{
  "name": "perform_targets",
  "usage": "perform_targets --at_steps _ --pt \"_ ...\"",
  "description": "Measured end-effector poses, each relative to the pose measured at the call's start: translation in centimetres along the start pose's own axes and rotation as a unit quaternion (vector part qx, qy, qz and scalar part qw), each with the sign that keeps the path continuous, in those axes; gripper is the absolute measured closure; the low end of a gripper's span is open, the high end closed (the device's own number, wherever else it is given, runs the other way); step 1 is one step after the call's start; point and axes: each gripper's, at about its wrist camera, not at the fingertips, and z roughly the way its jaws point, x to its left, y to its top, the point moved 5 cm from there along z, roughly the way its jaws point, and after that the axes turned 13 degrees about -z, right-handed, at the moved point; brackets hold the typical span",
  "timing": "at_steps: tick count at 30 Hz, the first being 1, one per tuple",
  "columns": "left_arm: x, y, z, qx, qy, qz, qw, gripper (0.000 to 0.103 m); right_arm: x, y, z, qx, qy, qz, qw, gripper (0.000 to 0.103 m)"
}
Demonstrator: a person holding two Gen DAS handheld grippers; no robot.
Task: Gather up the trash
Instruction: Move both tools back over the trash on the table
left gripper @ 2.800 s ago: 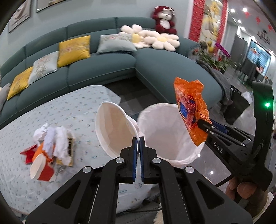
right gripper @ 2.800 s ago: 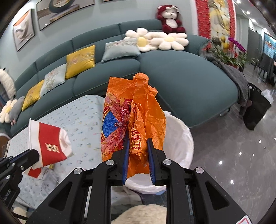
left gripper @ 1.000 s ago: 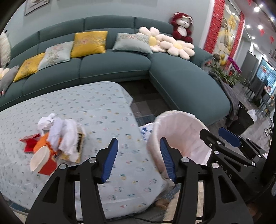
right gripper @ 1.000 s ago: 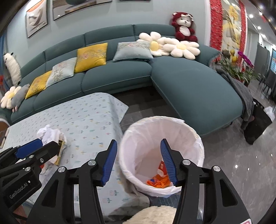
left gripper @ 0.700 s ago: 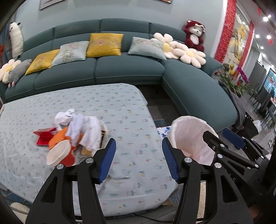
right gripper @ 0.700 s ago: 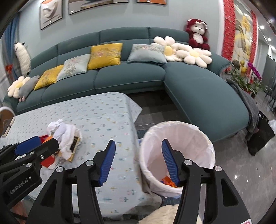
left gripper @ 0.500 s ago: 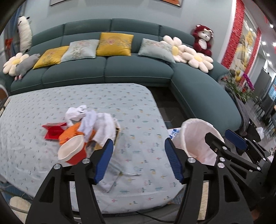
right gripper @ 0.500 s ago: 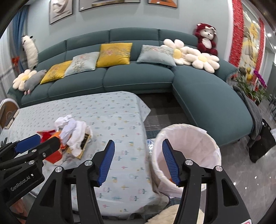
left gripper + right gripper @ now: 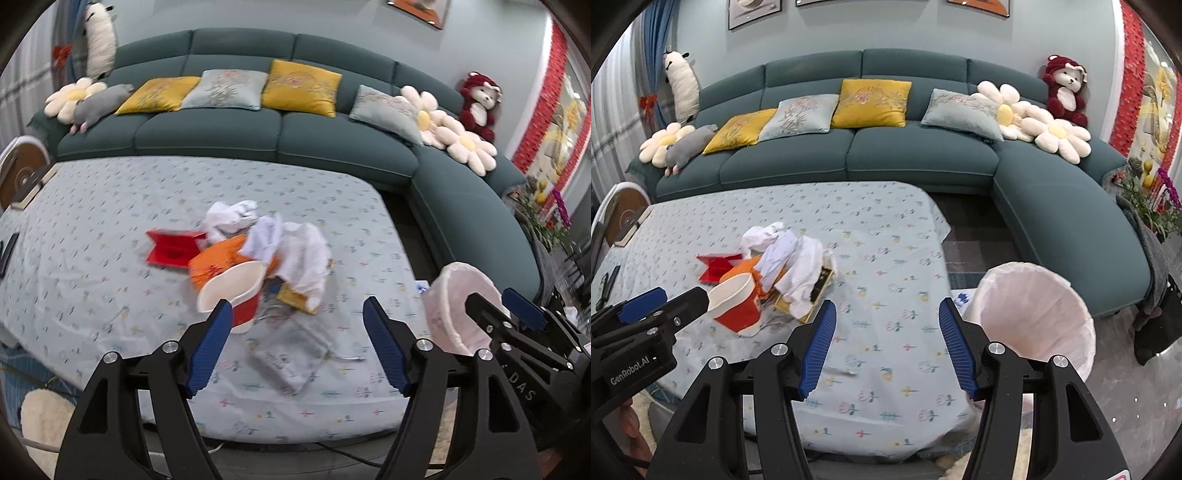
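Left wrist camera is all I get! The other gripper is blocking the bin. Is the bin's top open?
Observer: Yes. The right wrist view shows the bin open-topped, with a white liner, on the floor beside the table corner.
Operator: Is that other gripper holding anything?
Observer: No. The right gripper is open, with only tablecloth showing between its fingers.
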Motion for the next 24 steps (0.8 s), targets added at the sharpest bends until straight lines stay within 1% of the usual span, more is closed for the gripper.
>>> perform_targets --at_steps 4,12,24 --pt "2.1 -0.1 0.5 0.003 0.014 -0.013 0.9998 0.031 1.5 0.1 0.7 0.007 0.008 -0.009 1.0 0.047" --pt "5.2 -0.6 2.4 0.024 0.037 -0.033 0.9985 0.031 4.2 0.1 2.5 0.024 0.022 -0.031 0.999 0.047" --pt "6.9 -0.6 5.1 0.047 0.053 -0.041 0.9967 0.031 6.4 0.6 5.3 0.045 0.042 -0.049 0.997 0.047"
